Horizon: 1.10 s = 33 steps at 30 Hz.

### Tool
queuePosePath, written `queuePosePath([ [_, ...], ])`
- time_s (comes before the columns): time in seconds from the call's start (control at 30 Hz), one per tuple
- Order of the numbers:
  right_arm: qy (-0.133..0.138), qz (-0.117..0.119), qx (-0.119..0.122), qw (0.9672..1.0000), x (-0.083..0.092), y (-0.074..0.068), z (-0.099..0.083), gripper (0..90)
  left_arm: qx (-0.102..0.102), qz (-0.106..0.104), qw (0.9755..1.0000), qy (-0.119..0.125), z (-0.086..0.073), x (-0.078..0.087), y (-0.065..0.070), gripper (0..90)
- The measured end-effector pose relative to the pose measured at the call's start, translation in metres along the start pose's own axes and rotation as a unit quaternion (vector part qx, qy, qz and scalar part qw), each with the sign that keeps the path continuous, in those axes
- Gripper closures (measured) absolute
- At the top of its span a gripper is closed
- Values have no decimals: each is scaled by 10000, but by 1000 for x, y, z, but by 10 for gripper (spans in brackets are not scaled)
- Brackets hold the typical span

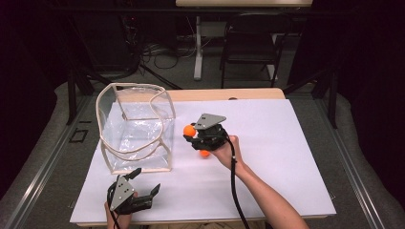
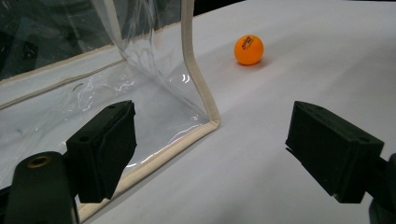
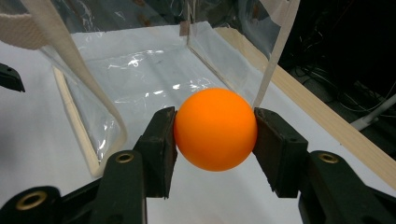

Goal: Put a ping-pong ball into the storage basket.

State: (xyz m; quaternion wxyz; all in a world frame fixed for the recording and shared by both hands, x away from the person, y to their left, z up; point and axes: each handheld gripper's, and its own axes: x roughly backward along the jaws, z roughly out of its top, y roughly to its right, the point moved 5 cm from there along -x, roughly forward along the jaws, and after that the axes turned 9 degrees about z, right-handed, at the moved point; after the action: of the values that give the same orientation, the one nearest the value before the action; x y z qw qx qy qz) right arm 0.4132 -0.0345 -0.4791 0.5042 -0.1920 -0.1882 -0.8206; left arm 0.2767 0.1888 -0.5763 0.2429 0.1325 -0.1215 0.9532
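Note:
My right gripper (image 1: 191, 135) is shut on an orange ball (image 1: 189, 129), held just to the right of a clear plastic bag with beige trim (image 1: 136, 126). In the right gripper view the orange ball (image 3: 215, 129) sits pressed between both pads, facing the bag's open side (image 3: 140, 65). A second orange ball (image 1: 205, 153) lies on the white sheet under my right hand; in the left gripper view this ball (image 2: 249, 49) rests beyond the bag's corner (image 2: 205, 116). My left gripper (image 1: 146, 180) stands open near the table's front edge, with nothing between its jaws (image 2: 212, 140).
A white sheet (image 1: 277, 152) covers the table, with a wooden strip (image 1: 229, 94) along its far edge. A dark chair (image 1: 250, 43) and a table leg (image 1: 197, 47) with cables stand on the floor behind. Grey floor borders both sides.

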Motion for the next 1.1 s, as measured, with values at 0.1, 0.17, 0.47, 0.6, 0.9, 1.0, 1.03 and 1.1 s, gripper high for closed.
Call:
queuePosePath([
  [0.1,-6,-19,21,10000,-1,0,2,510,16,-5,10000,-3,0,0,0,157],
  [0.17,-5,-17,21,10000,-1,1,2,509,22,-10,10000,-9,0,-1,0,157],
  [0.47,31,-43,9,10000,-2,5,9,509,17,-5,10000,1,0,0,1,157],
  [0.6,19,-38,18,10000,-3,5,12,510,23,-7,10000,4,0,-1,0,157],
  [0.9,-4,-49,45,10000,-6,7,16,509,24,-17,10000,-2,0,0,0,157],
  [1.0,6,-62,41,10000,-6,8,19,509,11,-4,10000,3,0,0,0,157],
  [1.03,5,-67,47,10000,-6,8,20,509,1,-5,10000,-1,0,0,0,157],
  [1.1,14,-79,48,10000,-6,9,21,509,17,-5,10000,-1,0,0,0,157],
])
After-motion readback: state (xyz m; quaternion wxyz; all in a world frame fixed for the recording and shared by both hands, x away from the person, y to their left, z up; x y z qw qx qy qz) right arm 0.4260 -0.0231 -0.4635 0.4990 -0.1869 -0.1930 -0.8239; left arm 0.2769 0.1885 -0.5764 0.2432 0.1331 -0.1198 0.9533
